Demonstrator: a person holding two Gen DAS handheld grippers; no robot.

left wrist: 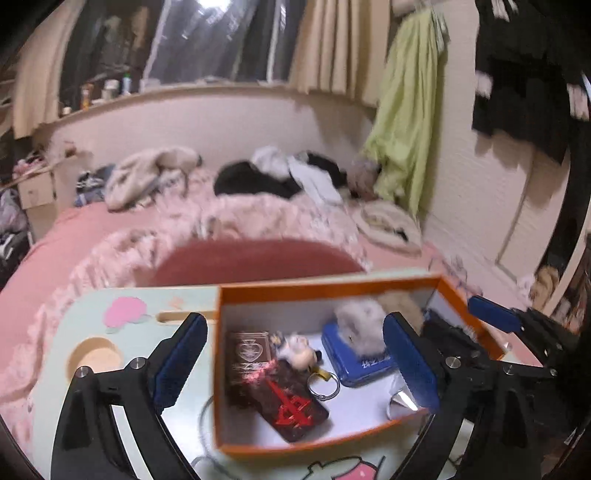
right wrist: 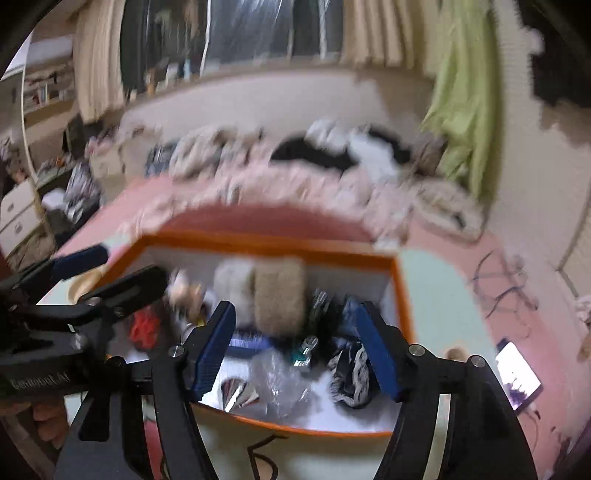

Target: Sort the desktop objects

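Both jaws open, empty. Left gripper (left wrist: 295, 363) and right gripper (right wrist: 297, 350) hang over the orange box (left wrist: 369, 282), lower centre, apparently holding the sorted objects. Risk: jaws snagging the rim, tipping it off the desk (left wrist: 177, 301).

We look from two wrist-mounted fisheye cameras, each facing forward and downward, close over the orange-rimmed open cardboard box (left wrist: 325, 291) (right wrist: 266, 242) on the pale green lap table (left wrist: 74, 325) (right wrist: 439, 295). Our left view sits nearer the box's left side, our right view its right. Both share the box's inside, the pink bed (left wrist: 92, 221) (right wrist: 443, 236) beyond and the far curtained window (left wrist: 221, 40) (right wrist: 258, 26).
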